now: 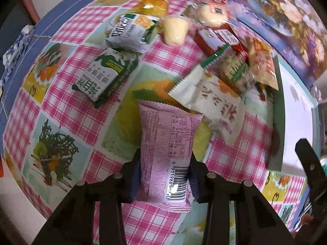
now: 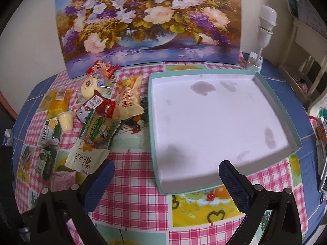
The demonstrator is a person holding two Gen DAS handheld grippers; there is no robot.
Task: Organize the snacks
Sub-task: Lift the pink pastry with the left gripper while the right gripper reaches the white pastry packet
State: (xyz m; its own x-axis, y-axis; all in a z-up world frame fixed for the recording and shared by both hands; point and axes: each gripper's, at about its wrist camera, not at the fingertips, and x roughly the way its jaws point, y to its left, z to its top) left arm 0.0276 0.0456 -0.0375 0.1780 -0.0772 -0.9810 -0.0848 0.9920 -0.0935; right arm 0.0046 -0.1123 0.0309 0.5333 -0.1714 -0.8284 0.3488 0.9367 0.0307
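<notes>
In the left wrist view, the left gripper [image 1: 164, 175] has its jaws clamped on the pink snack packet [image 1: 167, 149], whose long axis runs straight ahead between them, above the checked worktop [image 1: 67, 106]; the tray lies off to its right.

In the right wrist view, the right gripper [image 2: 165, 181] hangs with jaws wide apart and empty at the near edge of the teal tray [image 2: 151, 110], which holds nothing; the snack pile [image 2: 96, 114] sits left.

- Heap of wrapped snack packets [image 2: 96, 110] lies on the checked tablecloth [image 2: 130, 163], left of the shallow white cardboard tray [image 2: 255, 77]
- Flower painting [image 2: 147, 20] stands behind both
</notes>
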